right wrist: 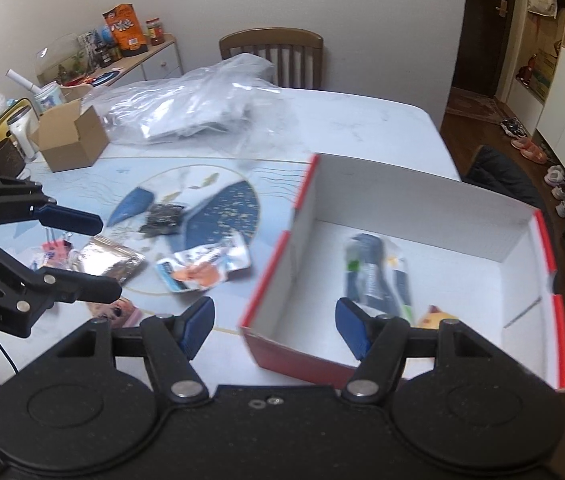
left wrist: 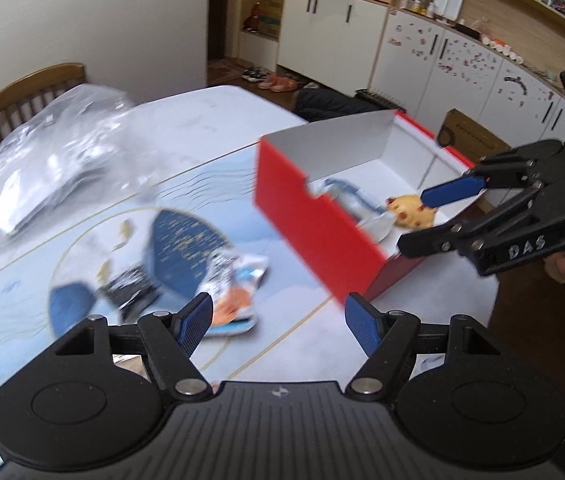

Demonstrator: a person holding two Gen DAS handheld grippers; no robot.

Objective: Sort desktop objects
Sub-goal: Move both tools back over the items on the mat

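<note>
Your left tongs (left wrist: 278, 320) and right tongs (right wrist: 274, 326) both gape, gripping nothing; the red box (right wrist: 270, 276) holds what looks like a blurred packet (right wrist: 374, 272).

Left tool (left wrist: 278, 322) and right tool (right wrist: 274, 326) both gape, empty.

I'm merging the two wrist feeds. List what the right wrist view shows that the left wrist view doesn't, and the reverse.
Right wrist only: a small open brown cardboard box, a crinkled silver foil pouch.
Left wrist only: a yellow red-spotted toy inside the red-sided white-lined box.
Both: that box, the clear plastic bag, the orange-and-white snack packet, both open grippers.
</note>
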